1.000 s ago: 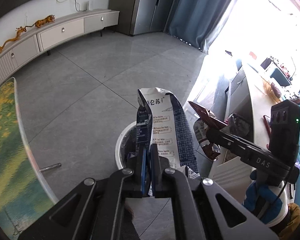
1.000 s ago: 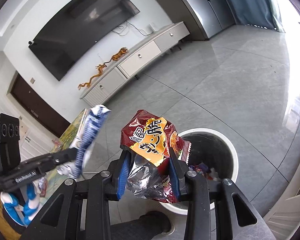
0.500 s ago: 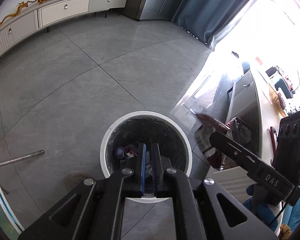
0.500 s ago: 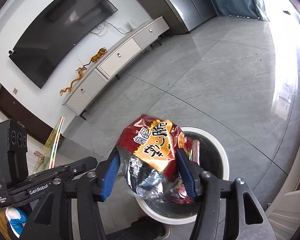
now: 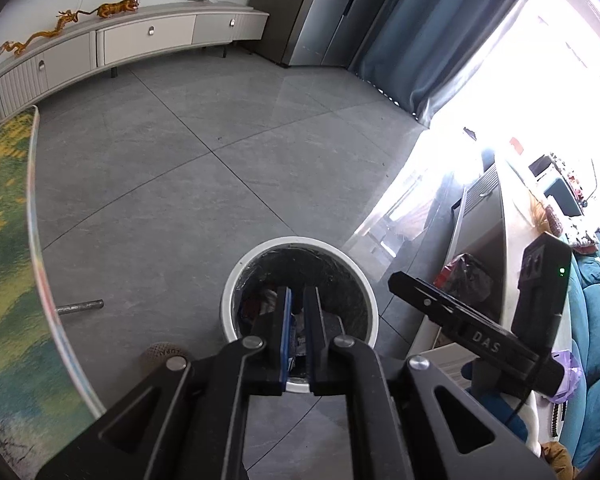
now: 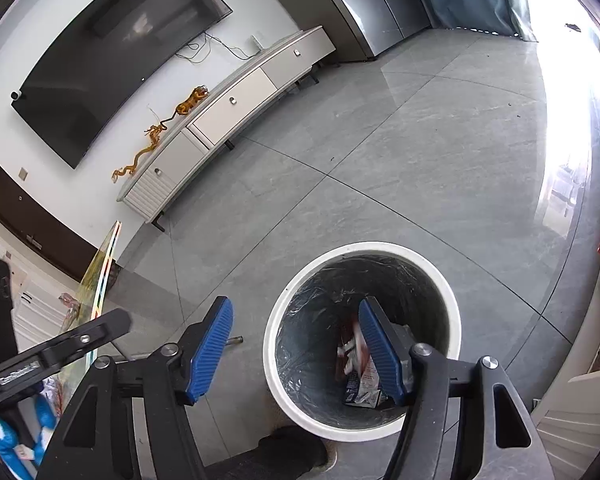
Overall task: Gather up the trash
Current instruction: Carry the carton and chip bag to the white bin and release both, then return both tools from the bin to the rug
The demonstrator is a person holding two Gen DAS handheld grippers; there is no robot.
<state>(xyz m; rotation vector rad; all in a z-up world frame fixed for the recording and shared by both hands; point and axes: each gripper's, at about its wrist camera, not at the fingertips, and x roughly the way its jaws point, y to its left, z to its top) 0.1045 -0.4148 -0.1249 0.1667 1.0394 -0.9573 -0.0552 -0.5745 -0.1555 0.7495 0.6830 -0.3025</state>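
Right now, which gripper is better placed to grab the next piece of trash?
Probably right: the right gripper is wide open and empty; the left gripper is nearly closed and must open first.

The red and orange crinkled snack bag [image 6: 354, 344] is now lying inside the white round bin [image 6: 364, 250], the right gripper [image 6: 296, 344] standing wide apart and empty.
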